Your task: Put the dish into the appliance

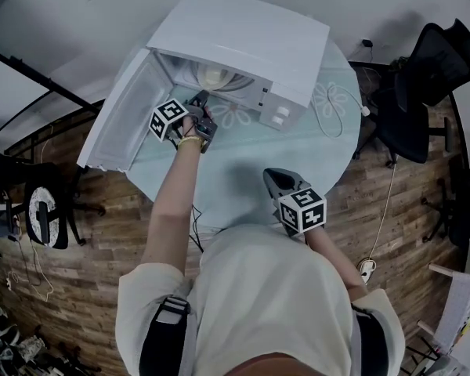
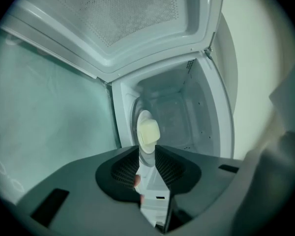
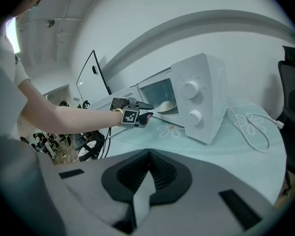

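Observation:
The white microwave (image 1: 243, 37) stands on the round table with its door (image 1: 121, 116) swung wide to the left. Inside it, a pale cream dish (image 1: 213, 75) rests on the cavity floor. My left gripper (image 1: 202, 99) is at the cavity mouth, open, its tips just short of the dish. In the left gripper view the dish (image 2: 148, 132) shows beyond the gap between the jaws of the left gripper (image 2: 147, 151), not touched by them. The right gripper view shows the dish (image 3: 167, 105) in the microwave (image 3: 201, 97). My right gripper (image 1: 272, 177) hovers over the table's near side, shut and holding nothing.
A pale green cloth covers the table (image 1: 243, 171). The microwave's white cable (image 1: 333, 104) loops on the cloth at its right. Black office chairs (image 1: 423, 77) stand beyond the table's right edge on the wooden floor. More chairs and clutter are at the left.

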The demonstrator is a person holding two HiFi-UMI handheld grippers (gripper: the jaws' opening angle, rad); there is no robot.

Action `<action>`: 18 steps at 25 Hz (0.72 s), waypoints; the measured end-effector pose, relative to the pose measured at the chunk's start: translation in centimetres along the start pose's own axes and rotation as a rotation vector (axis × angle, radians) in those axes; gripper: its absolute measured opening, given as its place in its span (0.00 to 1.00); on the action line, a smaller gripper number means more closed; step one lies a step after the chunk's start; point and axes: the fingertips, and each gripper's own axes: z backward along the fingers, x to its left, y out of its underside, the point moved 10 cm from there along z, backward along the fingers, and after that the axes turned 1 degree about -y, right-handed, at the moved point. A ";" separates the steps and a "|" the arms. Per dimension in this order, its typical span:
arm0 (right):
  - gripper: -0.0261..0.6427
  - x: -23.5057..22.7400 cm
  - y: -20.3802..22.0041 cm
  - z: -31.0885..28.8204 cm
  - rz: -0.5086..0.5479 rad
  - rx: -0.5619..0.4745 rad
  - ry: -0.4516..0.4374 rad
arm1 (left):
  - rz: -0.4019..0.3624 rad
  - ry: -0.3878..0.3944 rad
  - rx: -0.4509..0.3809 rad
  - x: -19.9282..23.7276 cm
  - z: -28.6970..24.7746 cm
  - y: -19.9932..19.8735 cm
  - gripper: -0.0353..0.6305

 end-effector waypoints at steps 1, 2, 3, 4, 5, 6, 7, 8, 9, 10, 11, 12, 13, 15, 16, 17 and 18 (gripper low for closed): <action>0.05 0.0 0.0 0.1 0.003 -0.003 0.000 | -0.020 -0.007 -0.001 -0.1 0.4 0.3 0.21; 0.05 0.0 0.0 0.3 0.007 -0.006 -0.001 | -0.040 -0.017 -0.002 -0.2 0.9 0.6 0.18; 0.05 0.0 0.1 0.4 0.011 -0.009 -0.001 | -0.060 -0.030 -0.003 -0.3 1.4 1.0 0.13; 0.05 0.1 0.1 0.6 0.014 -0.011 -0.001 | -0.083 -0.042 -0.003 -0.3 1.9 1.3 0.10; 0.05 0.1 0.2 0.8 0.016 -0.014 0.000 | -0.106 -0.052 -0.003 -0.4 2.4 1.7 0.09; 0.05 0.1 0.2 1.0 0.018 -0.018 0.002 | -0.129 -0.058 -0.002 -0.4 2.9 2.1 0.09; 0.05 0.1 0.3 1.1 0.020 -0.021 0.003 | -0.148 -0.062 -0.001 -0.4 3.4 2.6 0.08; 0.05 0.1 0.3 1.3 0.022 -0.025 0.003 | -0.166 -0.064 0.001 -0.4 3.9 3.0 0.07; 0.05 0.1 0.3 1.5 0.024 -0.028 0.003 | -0.181 -0.065 0.002 -0.4 4.4 3.5 0.07; 0.05 0.1 0.4 1.6 0.026 -0.030 0.002 | -0.195 -0.066 0.003 -0.4 4.9 4.0 0.07; 0.05 0.2 0.5 1.7 0.030 -0.032 0.001 | -0.209 -0.068 0.004 -0.4 5.4 4.5 0.07; 0.05 0.2 0.6 1.9 0.034 -0.033 0.000 | -0.223 -0.071 0.003 -0.4 5.9 5.0 0.07; 0.05 0.3 0.7 2.0 0.038 -0.034 -0.003 | -0.237 -0.076 0.001 -0.4 6.5 5.5 0.07; 0.05 0.6 0.8 2.2 0.043 -0.033 -0.009 | -0.265 -0.090 -0.006 -0.3 7.7 6.7 0.07; 0.05 0.7 0.9 2.3 0.045 -0.033 -0.013 | -0.275 -0.096 -0.009 -0.2 8.3 7.3 0.07; 0.05 0.9 1.0 2.5 0.047 -0.035 -0.018 | -0.282 -0.100 -0.009 -0.1 8.9 8.0 0.07; 0.05 1.0 1.1 2.6 0.050 -0.036 -0.022 | -0.286 -0.100 -0.009 -0.1 9.5 8.7 0.07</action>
